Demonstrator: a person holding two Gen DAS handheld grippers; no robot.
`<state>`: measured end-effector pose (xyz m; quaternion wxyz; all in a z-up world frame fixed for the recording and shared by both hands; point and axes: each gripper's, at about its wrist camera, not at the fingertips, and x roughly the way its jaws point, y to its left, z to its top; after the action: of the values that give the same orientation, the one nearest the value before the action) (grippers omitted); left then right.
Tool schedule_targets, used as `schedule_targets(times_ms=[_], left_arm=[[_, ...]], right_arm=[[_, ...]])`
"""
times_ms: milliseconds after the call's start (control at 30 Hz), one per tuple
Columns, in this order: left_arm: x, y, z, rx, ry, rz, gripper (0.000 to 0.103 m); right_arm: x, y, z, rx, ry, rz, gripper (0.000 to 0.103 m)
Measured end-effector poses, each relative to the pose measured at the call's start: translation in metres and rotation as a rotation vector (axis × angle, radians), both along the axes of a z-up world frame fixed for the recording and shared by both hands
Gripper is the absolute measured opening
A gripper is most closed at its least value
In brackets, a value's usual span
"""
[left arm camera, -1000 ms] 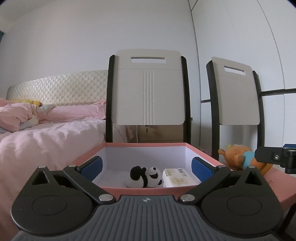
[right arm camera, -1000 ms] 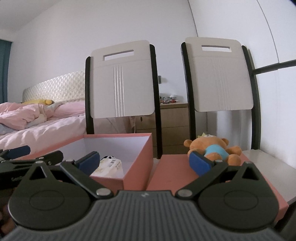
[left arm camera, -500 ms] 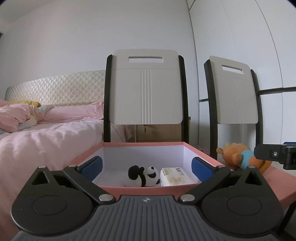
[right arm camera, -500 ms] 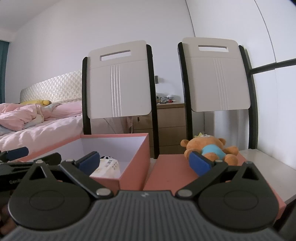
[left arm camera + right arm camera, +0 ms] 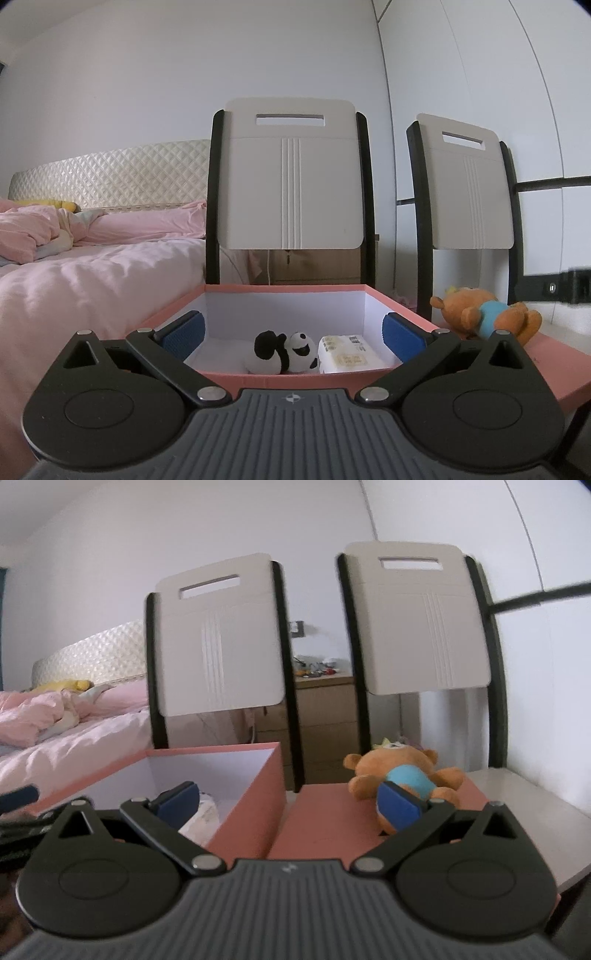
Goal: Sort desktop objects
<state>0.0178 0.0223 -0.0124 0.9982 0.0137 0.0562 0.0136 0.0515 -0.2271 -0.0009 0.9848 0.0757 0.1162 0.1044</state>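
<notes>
- My left gripper (image 5: 291, 332) is spread wide, empty, in front of the pink box (image 5: 284, 378).
- Left view only — panda plush (image 5: 282, 350) and tissue pack (image 5: 349, 352) inside the box.
- My right gripper (image 5: 290, 801) is spread too; orange bear (image 5: 402, 775) lies on the pink lid (image 5: 325, 819) beside the box.
- Right view only — wooden dresser (image 5: 325, 716).

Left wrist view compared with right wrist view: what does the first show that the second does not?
Only the left wrist view shows the panda plush inside the pink box, beside the white packet.

Only the right wrist view shows the wooden dresser with small items on top, and the pink lid under the orange bear plush.

Both show the box, the bear, two chair backs, the bed, and an open gripper: left gripper, right gripper.
</notes>
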Motion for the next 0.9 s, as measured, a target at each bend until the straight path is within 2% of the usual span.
schedule_targets(times_ms=[233,367,500,667,767,900], left_arm=[[0.0,0.0,-0.002,0.002,-0.001,-0.002,0.103],[0.0,0.0,-0.003,0.001,0.002,0.0,0.103],[0.001,0.001,-0.003,-0.003,0.007,0.002,0.103],[0.002,0.001,-0.002,-0.003,0.012,0.001,0.103],[0.004,0.002,-0.002,-0.001,0.016,0.005,0.103],[0.004,0.003,-0.002,-0.006,0.021,0.006,0.103]], right_arm=[[0.048,-0.025,0.013,0.04,0.045,-0.027,0.103],[0.082,-0.035,0.011,0.006,0.085,-0.071,0.103],[0.115,-0.049,0.005,0.0,0.108,-0.137,0.103],[0.156,-0.059,-0.007,-0.023,0.157,-0.163,0.103],[0.167,-0.058,-0.017,-0.069,0.156,-0.177,0.103],[0.176,-0.056,-0.032,-0.071,0.237,-0.168,0.103]])
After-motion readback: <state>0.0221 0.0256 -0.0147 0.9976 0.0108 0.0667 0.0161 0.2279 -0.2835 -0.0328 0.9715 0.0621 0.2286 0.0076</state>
